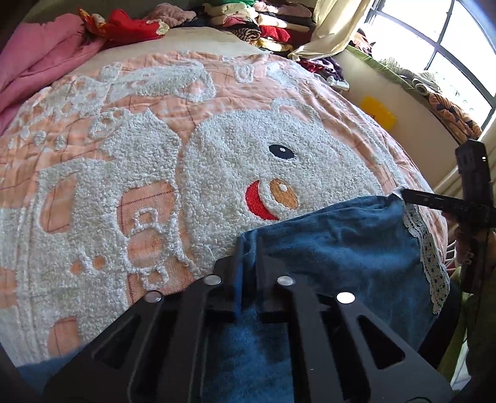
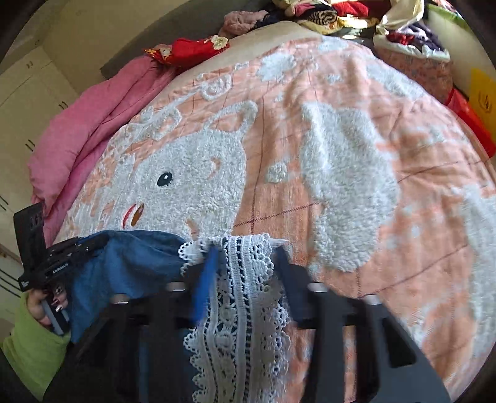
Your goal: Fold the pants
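Note:
Blue denim pants [image 1: 334,248] with a white lace trim [image 1: 429,251] hang between my two grippers over the bed. My left gripper [image 1: 248,245] is shut on the pants' left top edge. In the right wrist view my right gripper [image 2: 245,254] holds the lace trim [image 2: 245,310] of the pants [image 2: 124,266]; its fingers stand a little apart with the cloth between them. The right gripper also shows in the left wrist view [image 1: 406,195], at the pants' far corner. The left gripper shows at the left of the right wrist view [image 2: 74,248].
A peach bedspread [image 1: 155,161] with a fluffy white bear pattern covers the bed. A pink quilt [image 1: 40,59] lies at the far left. Piled clothes [image 1: 257,21] sit at the head. A window [image 1: 440,37] and a cluttered sill are at the right.

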Demonstrator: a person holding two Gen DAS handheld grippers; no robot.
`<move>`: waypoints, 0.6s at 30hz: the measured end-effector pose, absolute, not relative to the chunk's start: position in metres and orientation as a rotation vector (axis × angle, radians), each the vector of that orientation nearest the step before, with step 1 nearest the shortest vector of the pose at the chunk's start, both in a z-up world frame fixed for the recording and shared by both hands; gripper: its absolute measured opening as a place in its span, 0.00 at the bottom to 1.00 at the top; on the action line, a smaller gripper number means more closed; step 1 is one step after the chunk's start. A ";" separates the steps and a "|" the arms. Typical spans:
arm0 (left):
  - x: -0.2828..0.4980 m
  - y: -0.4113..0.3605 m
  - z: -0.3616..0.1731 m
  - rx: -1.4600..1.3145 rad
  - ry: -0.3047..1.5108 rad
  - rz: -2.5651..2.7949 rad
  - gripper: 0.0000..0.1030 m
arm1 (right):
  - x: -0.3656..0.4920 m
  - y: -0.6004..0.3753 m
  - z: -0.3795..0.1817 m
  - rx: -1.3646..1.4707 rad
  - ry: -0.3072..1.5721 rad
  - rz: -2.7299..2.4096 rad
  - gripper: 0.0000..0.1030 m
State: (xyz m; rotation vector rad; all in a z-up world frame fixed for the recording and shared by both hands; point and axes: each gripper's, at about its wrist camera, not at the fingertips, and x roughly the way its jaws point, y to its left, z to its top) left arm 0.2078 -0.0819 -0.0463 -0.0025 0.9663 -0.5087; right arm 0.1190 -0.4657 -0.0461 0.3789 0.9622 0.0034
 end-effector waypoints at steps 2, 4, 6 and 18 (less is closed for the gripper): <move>0.205 -0.081 -0.040 0.006 0.936 -0.503 0.01 | 0.111 -0.467 -0.044 0.401 0.912 0.013 0.18; 0.203 -0.080 -0.033 0.001 0.907 -0.509 0.01 | 0.098 -0.470 -0.035 0.421 0.843 0.010 0.18; 0.204 -0.082 -0.033 0.020 0.895 -0.502 0.01 | 0.094 -0.472 -0.030 0.429 0.807 0.003 0.18; 0.210 -0.077 -0.056 -0.007 0.977 -0.465 0.18 | 0.114 -0.473 -0.058 0.361 0.920 -0.028 0.54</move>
